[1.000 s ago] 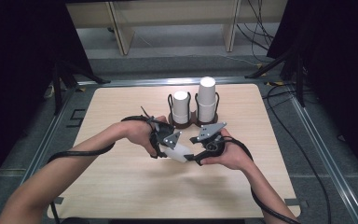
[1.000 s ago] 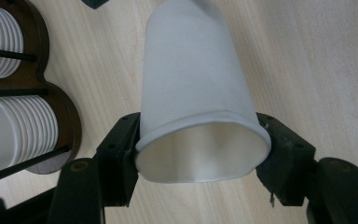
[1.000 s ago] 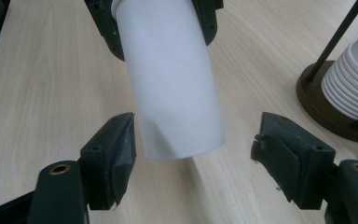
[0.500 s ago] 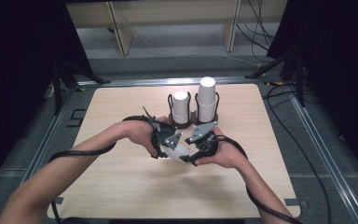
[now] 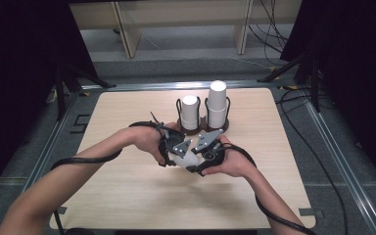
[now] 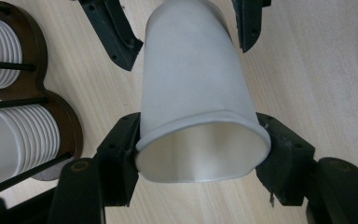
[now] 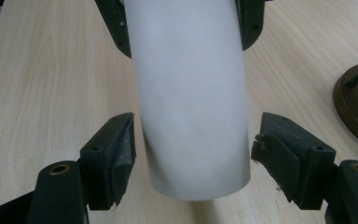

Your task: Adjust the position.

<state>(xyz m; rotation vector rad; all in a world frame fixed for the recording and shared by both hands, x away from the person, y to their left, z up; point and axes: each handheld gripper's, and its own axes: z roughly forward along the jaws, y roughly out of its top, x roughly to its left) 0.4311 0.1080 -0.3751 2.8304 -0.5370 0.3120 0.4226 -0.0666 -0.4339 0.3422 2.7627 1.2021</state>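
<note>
A pale wooden tabletop (image 5: 127, 196) stands in a dark room. At centre, one white paper cup (image 5: 185, 159) lies between two grippers: the left gripper (image 6: 200, 154) has its jaws clamped on the rim, the right gripper (image 7: 193, 158) has its jaws parted around the base. At 12 o'clock, one dark holder (image 5: 203, 128) carries two cup stacks.

Lab: black curtains (image 5: 24, 73), floor cables (image 5: 274, 29), framed table (image 5: 127, 196).

Both forearms are bare, with no sleeve in sight. The black left hand-held gripper (image 5: 175, 149) and the black right hand-held gripper (image 5: 206, 151) each carry a grey three-cornered plate on top, dotted with small dark fastenings. A thick black cable (image 5: 85, 159) trails from the left one, and another black cable (image 5: 252, 161) from the right. The fingers (image 6: 116, 158) are matte black blocks with squared pads, each pivoting on a brass-coloured round fastener (image 7: 58, 169).
</note>
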